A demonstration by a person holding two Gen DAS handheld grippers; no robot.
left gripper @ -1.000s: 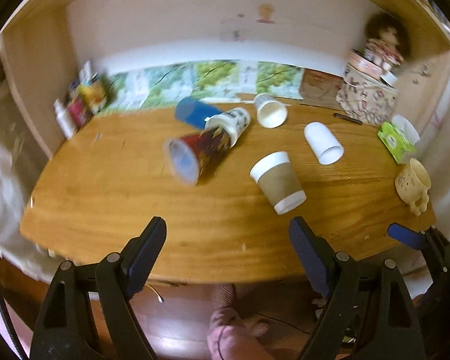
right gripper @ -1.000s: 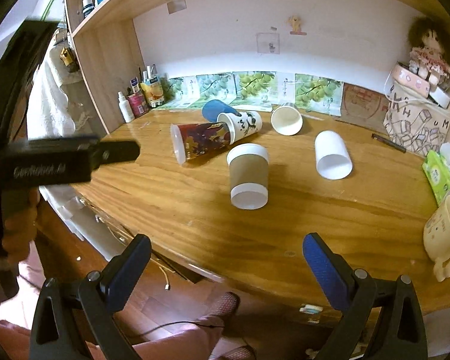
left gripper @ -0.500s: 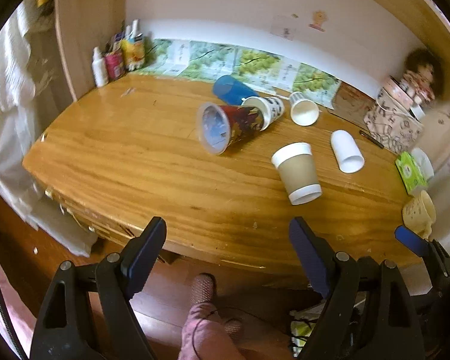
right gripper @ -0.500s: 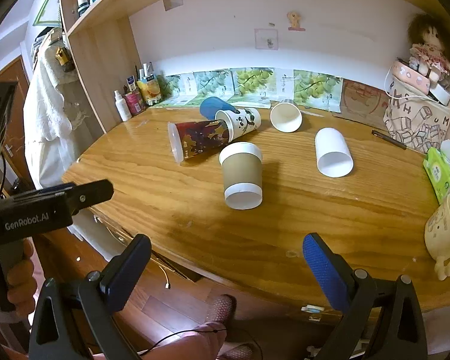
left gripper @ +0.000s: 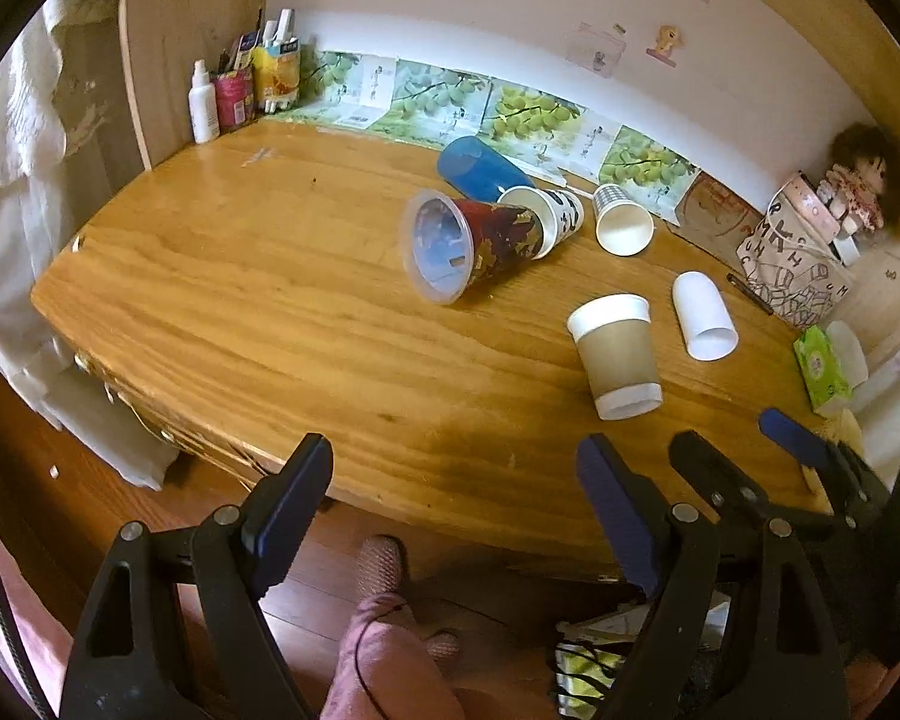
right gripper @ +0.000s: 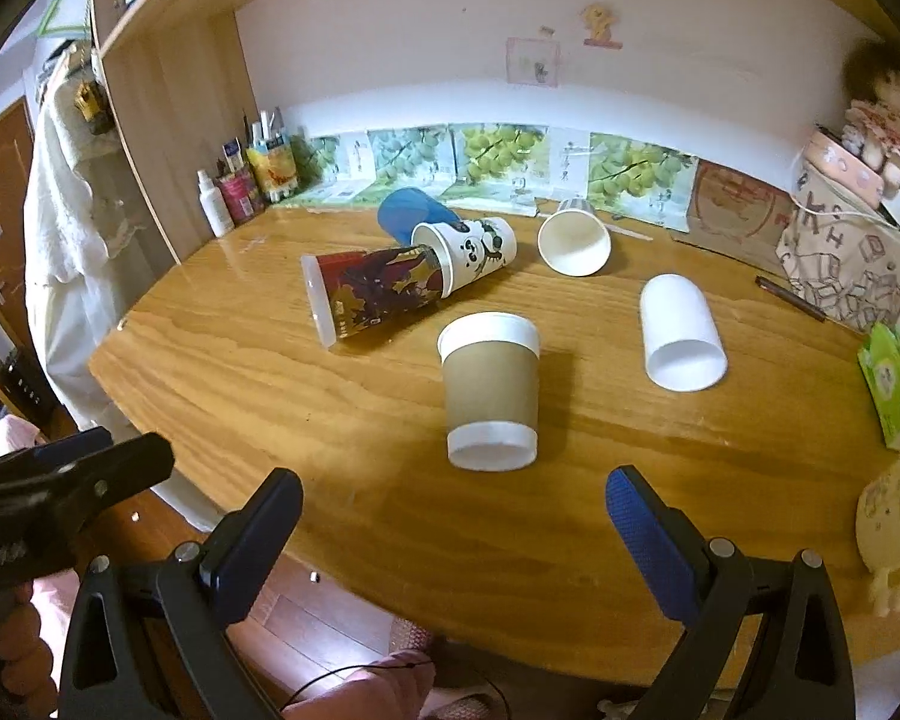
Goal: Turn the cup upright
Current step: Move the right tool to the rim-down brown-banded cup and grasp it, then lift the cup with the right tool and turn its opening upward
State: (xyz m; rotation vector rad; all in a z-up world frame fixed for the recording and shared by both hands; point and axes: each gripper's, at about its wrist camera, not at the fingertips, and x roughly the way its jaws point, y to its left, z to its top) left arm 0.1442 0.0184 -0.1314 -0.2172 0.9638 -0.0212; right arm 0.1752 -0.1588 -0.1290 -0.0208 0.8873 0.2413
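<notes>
- Six cups lie on the wooden table [right gripper: 222, 372]; the brown cup [right gripper: 489, 391] lies nearest, near the middle, its mouth toward the near edge.
- Right gripper [right gripper: 453, 534] and left gripper [left gripper: 453, 498]: jaws spread wide, both empty, short of the near edge.
- Step in hand, as judged: approach. The next move calls for closing on the brown cup's side, then tipping it mouth-up.

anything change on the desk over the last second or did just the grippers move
Only the grippers moved. The left gripper swung its view leftward and closer beside the right gripper, which eased slightly toward the desk. Both stayed open and empty. The brown sleeved cup, red patterned cup, panda cup and plain white cup all lie where they were, none upright.
</notes>
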